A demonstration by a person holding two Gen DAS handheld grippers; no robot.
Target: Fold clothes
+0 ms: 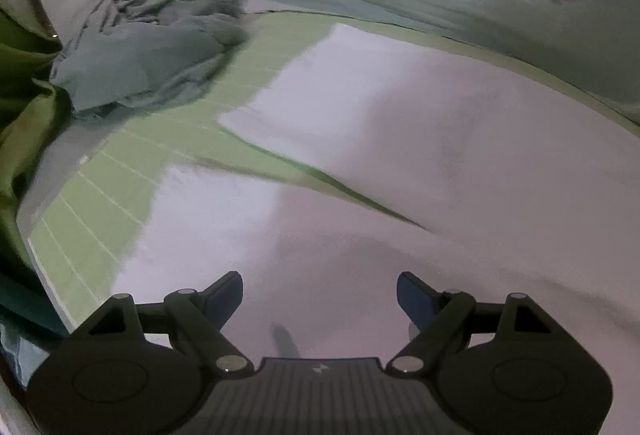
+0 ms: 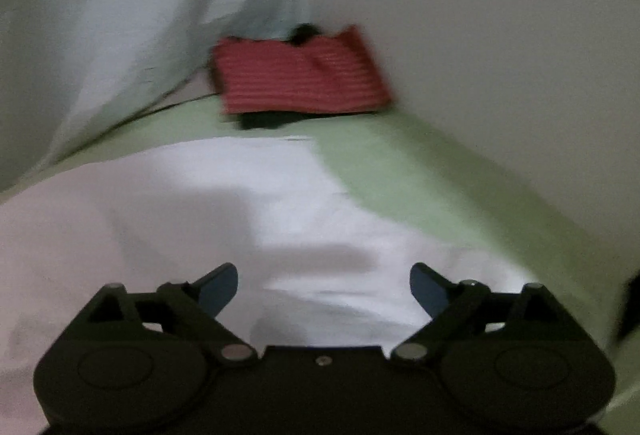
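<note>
White garment [image 1: 400, 163] is lying spread on the green sheet [image 1: 100, 203] while you are hovering both the left gripper [image 1: 320, 291] and right gripper [image 2: 324, 283], fingers wide and empty, needing an edge pinched before folding.

Spread garment [image 1: 400, 139] on mat [image 1: 100, 211]; crumpled pile [image 1: 144, 47] behind-left; folded stack [image 2: 300, 79] behind-right.
</note>
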